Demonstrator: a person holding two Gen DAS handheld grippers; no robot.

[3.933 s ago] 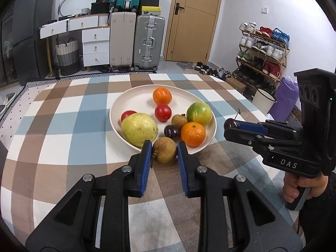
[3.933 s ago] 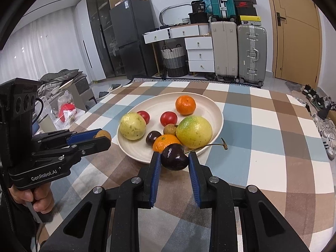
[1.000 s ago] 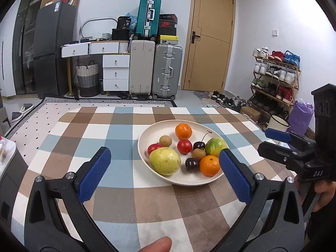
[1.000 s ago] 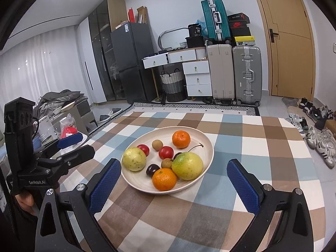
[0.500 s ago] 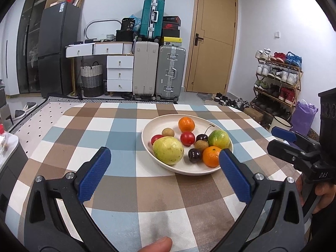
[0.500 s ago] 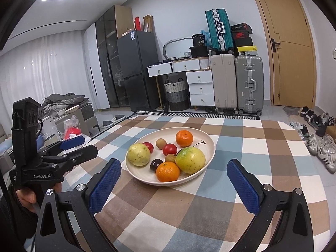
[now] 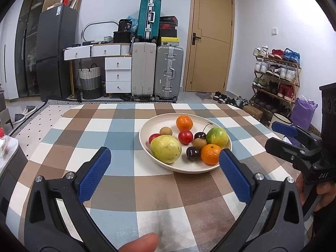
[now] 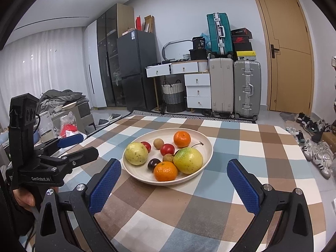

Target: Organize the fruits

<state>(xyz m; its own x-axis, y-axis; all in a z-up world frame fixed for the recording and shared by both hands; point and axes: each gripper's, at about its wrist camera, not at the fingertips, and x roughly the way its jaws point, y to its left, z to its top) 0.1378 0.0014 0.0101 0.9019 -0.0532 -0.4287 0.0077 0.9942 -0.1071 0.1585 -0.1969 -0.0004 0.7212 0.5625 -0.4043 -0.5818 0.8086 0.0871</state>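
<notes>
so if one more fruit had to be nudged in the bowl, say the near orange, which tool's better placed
Probably the right tool. In its view the near orange sits almost centred between its open fingers, while in the left tool view it lies off toward the right finger. Both hang back from the bowl, so the margin is small.

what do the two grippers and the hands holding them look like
Both grippers, left and right, are black frames with silver screws and blue, knurled pads. The left body reads "GenRobot.AI" and has a black cable; the right body reads "DAS". Bare hands grip the handles; no sleeve shows.
</notes>
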